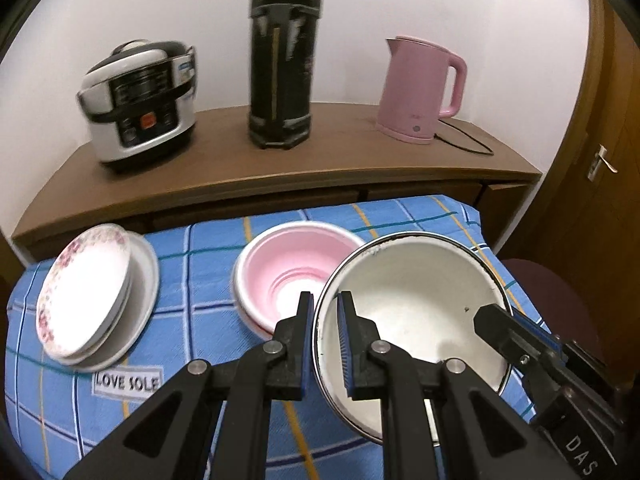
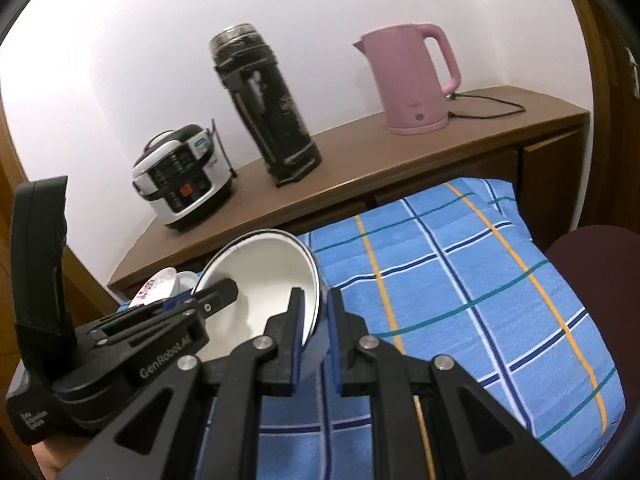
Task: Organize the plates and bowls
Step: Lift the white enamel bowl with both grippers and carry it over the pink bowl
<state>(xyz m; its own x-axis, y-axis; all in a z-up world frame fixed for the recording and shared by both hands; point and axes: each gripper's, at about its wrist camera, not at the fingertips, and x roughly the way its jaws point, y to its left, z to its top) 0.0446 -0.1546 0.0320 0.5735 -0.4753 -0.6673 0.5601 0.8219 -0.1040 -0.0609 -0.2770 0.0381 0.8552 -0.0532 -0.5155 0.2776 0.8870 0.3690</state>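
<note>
White enamel bowl [image 1: 416,300]: tilted above the blue checked cloth [image 1: 208,280], rim clamped on opposite sides by left gripper [image 1: 325,316] and right gripper [image 2: 316,320]. Pink bowl [image 1: 296,268]: just left of it. Stacked plates [image 1: 92,292]: further left.

Left fingers [image 1: 308,320] and right fingers [image 2: 296,316] clamp opposite rims of the white enamel bowl [image 1: 416,300]; pink plastic bowl [image 1: 296,264] just behind-left, stacked floral plates [image 1: 88,292] farther left.
</note>
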